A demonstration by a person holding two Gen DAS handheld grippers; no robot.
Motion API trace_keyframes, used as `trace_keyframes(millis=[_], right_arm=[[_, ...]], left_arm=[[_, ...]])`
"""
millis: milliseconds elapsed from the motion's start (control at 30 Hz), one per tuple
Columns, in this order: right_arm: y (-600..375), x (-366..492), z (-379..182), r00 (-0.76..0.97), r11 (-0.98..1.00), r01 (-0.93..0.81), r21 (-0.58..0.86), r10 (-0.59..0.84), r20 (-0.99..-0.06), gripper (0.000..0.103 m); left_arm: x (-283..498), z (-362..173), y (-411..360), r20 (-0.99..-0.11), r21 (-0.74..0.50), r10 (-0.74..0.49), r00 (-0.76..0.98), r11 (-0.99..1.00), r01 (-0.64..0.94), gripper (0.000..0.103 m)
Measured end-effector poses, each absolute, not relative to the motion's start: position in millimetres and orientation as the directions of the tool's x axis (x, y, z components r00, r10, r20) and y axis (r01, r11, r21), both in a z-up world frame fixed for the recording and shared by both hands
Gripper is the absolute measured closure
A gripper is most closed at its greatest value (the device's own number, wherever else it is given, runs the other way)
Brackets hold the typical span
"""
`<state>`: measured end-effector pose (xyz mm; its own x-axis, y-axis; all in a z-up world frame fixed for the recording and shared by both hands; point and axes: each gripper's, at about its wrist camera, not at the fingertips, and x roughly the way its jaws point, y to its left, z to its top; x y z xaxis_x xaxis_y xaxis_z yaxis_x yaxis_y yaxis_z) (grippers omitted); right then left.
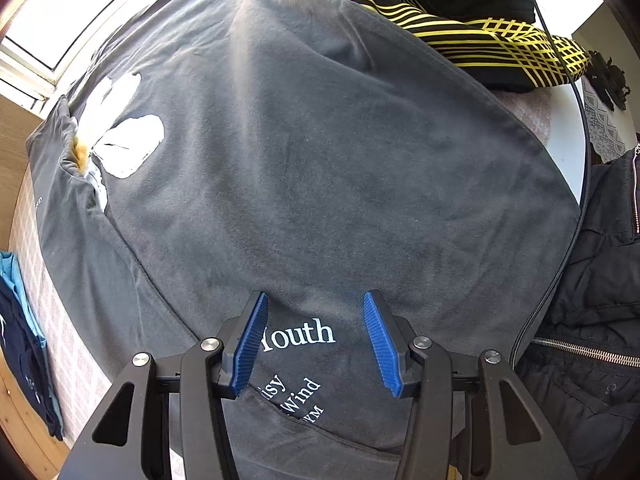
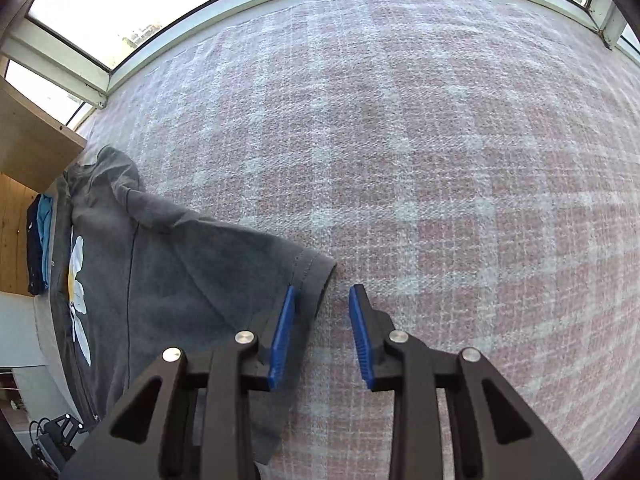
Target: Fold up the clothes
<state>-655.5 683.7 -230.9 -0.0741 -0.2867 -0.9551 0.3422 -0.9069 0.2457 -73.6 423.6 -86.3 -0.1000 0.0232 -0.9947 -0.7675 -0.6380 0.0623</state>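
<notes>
Both jaws stand apart: the left hand-held gripper (image 1: 316,344) hovers over the grey T-shirt (image 1: 304,168). The right hand-held gripper (image 2: 322,334) straddles its sleeve hem (image 2: 316,276), gripping nothing.

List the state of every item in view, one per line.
Grey T-shirt: spread out, partly folded, print up.
Sleeve: flat on blanket, between the right tool's fingers.
Left tool: open above shirt.
Right tool: open.
Black-and-yellow garment: crumpled.
Black jacket: unzipped.

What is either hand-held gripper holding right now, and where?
Nothing. The left hand-held gripper and right hand-held gripper are both open over the grey T-shirt.
</notes>
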Motion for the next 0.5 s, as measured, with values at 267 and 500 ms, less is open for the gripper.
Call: trace_keyframes(millis=[267,500], right_arm=[[669.6,-647.5,-231.5,-0.118,-0.887,0.427,0.177,-0.249,-0.961,0.092],[663.1,-642.4,-222.6,-0.129,-0.88,0.434,0.191,-0.27,-0.954,0.099]], left_arm=[[-56.9,-83.5,427.2,-0.995,0.056,0.026,-0.095,-0.647,-0.76,0.055],[-50.6,-82.2,426.1,-0.995,0.042,0.039,-0.088,-0.648,-0.761,0.055]])
